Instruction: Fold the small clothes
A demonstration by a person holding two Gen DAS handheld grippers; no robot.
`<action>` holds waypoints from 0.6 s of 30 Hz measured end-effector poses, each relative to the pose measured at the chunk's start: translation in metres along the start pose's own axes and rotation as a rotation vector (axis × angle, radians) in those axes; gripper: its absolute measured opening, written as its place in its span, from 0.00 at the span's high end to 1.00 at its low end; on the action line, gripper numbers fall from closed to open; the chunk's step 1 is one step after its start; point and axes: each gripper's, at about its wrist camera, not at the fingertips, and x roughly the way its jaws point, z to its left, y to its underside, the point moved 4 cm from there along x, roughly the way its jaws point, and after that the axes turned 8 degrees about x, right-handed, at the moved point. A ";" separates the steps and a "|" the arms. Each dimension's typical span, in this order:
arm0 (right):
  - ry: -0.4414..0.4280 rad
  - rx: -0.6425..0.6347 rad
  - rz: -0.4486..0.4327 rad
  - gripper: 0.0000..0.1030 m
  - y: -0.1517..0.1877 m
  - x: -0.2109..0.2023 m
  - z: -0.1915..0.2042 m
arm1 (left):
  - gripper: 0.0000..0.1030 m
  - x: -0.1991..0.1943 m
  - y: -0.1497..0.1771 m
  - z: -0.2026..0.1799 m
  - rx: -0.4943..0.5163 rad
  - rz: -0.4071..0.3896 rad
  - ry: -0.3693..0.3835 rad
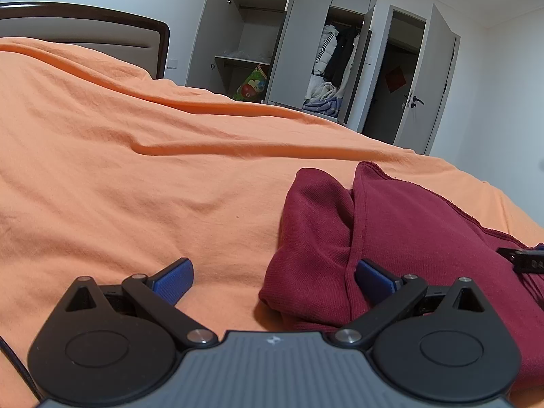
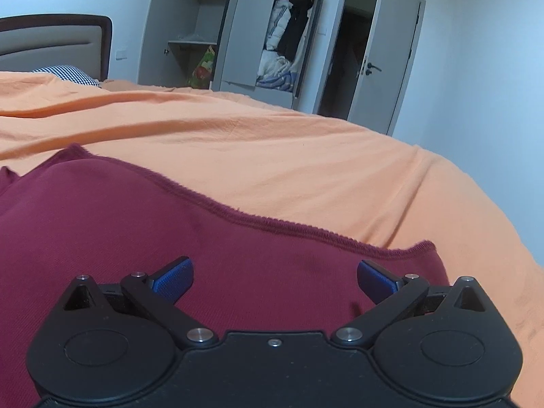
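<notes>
A dark red knitted garment lies folded over on the orange bedsheet. My left gripper is open at the garment's left edge: its right blue pad rests against the red cloth, its left pad over bare sheet. A bit of the right gripper shows at the right edge. In the right wrist view the red garment fills the lower left, its hem running diagonally. My right gripper hangs open just above the cloth, nothing between its fingers.
The orange sheet has long wrinkles and falls off at the right. Behind the bed stand an open grey wardrobe with hanging clothes, a headboard, a checked pillow and an open door.
</notes>
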 end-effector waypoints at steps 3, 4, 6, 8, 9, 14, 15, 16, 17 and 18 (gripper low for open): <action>0.001 -0.007 -0.031 0.01 0.009 -0.026 -0.001 | 0.00 0.000 0.000 0.000 0.000 0.000 0.000; 0.000 -0.007 -0.042 0.01 0.012 -0.034 -0.001 | 0.00 0.000 0.000 0.000 0.000 0.000 0.000; 0.001 -0.014 -0.058 0.00 0.016 -0.048 -0.001 | 0.00 0.000 0.000 0.000 -0.001 -0.001 0.000; -0.010 -0.021 -0.075 0.00 0.025 -0.064 0.001 | 0.00 0.000 0.000 0.000 -0.001 -0.001 0.000; -0.014 -0.024 -0.083 0.00 0.030 -0.070 0.003 | 0.00 0.000 0.000 0.000 -0.002 -0.001 0.001; 0.017 -0.027 -0.126 0.00 0.054 -0.093 0.002 | 0.00 -0.005 -0.006 0.003 -0.029 0.004 0.027; 0.018 -0.021 -0.129 0.00 0.057 -0.095 0.000 | 0.00 -0.009 -0.009 0.004 -0.037 0.006 0.037; 0.015 -0.015 -0.129 0.01 0.059 -0.095 -0.001 | 0.00 -0.013 -0.011 0.004 -0.047 0.005 0.049; 0.009 -0.008 -0.127 0.00 0.060 -0.093 -0.002 | 0.00 -0.018 -0.012 0.005 -0.061 0.001 0.064; 0.002 -0.001 -0.121 0.00 0.062 -0.091 -0.004 | 0.00 -0.023 -0.014 0.005 -0.077 -0.004 0.078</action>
